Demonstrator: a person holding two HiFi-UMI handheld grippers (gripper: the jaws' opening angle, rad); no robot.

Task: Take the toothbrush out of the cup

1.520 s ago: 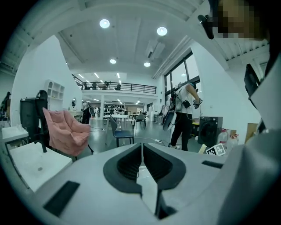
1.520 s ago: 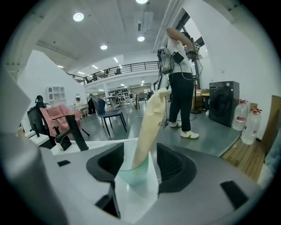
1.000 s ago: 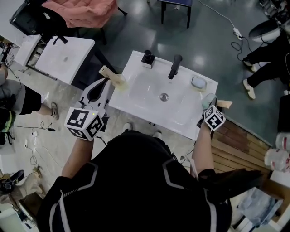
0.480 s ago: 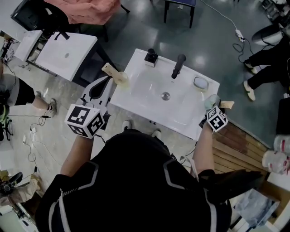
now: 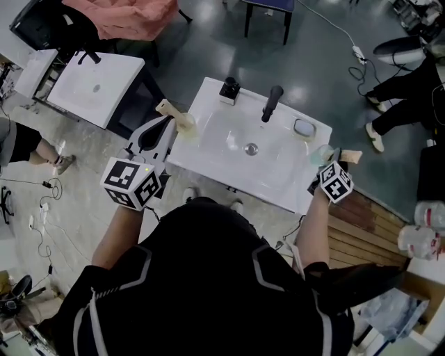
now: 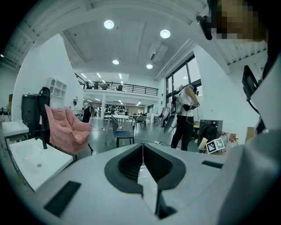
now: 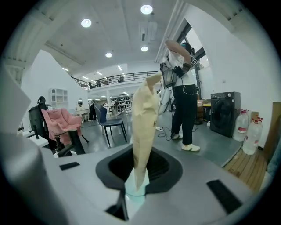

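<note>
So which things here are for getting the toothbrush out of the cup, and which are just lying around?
For the job:
- wrapped toothbrush
- pale green cup
- right hand-held gripper, whose jaws have just been closing on the toothbrush

Just lying about:
- black tap
- small dish by the basin
- pink chair
- water bottles

I'm looking down on a black short-sleeved top (image 5: 201,278) with pale grey seam lines, plus the left gripper (image 5: 167,124) and right gripper (image 5: 323,158), pale grey shells, black-lined jaws, each bearing a black-and-white marker cube (image 5: 132,184).
</note>
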